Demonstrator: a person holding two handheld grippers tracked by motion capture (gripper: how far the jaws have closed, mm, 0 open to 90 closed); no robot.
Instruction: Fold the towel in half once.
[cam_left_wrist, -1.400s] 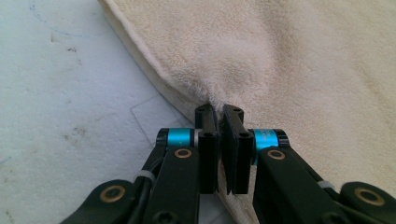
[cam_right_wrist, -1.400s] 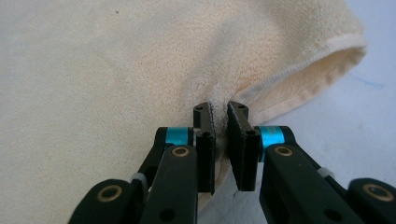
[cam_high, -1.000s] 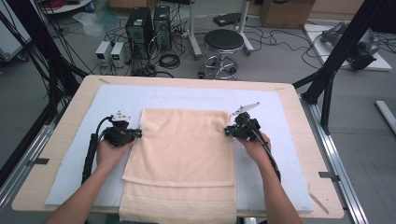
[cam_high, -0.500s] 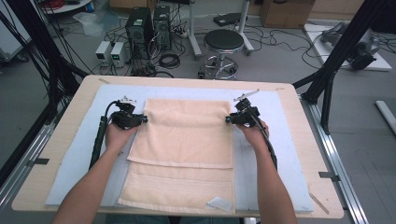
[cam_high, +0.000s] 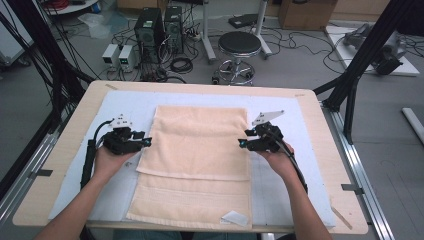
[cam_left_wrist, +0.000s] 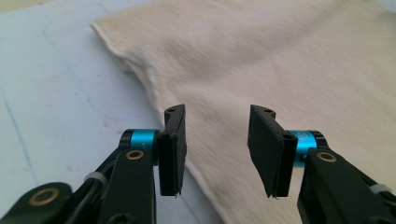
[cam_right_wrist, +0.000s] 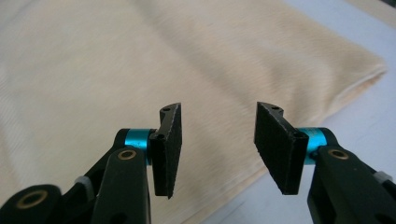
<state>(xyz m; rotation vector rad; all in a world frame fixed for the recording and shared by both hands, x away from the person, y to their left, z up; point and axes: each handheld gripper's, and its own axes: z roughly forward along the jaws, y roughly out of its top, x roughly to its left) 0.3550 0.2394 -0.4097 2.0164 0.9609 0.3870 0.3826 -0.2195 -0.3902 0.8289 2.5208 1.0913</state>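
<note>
While clearing the cream towel (cam_high: 200, 150), hold the left claw (cam_high: 146, 142) and right claw (cam_high: 243, 144) parted as they now stand: jaws just opened, pads well apart, no cloth between them, each poised at a side edge of the folded layer.

Lies flat on the pale blue mat (cam_high: 125, 107) in the middle of the counter (cam_high: 75, 130), far part doubled over toward the person, a single-layer strip left bare along the near edge, white label (cam_high: 235, 217) showing at the near right corner.

Judged as the release after a fold. Lift straight up and away before moving sideways, so that no pad drags the top layer. Check the left side first: runs on a slant there, out of line with the layer beneath, while the right side sits nearly flush. Square that edge before any further fold. Pinch low and right at the corners for the next grasp, taking both layers together. Move both hands evenly and keep the cloth taut between them to avoid a ridge across the middle.
</note>
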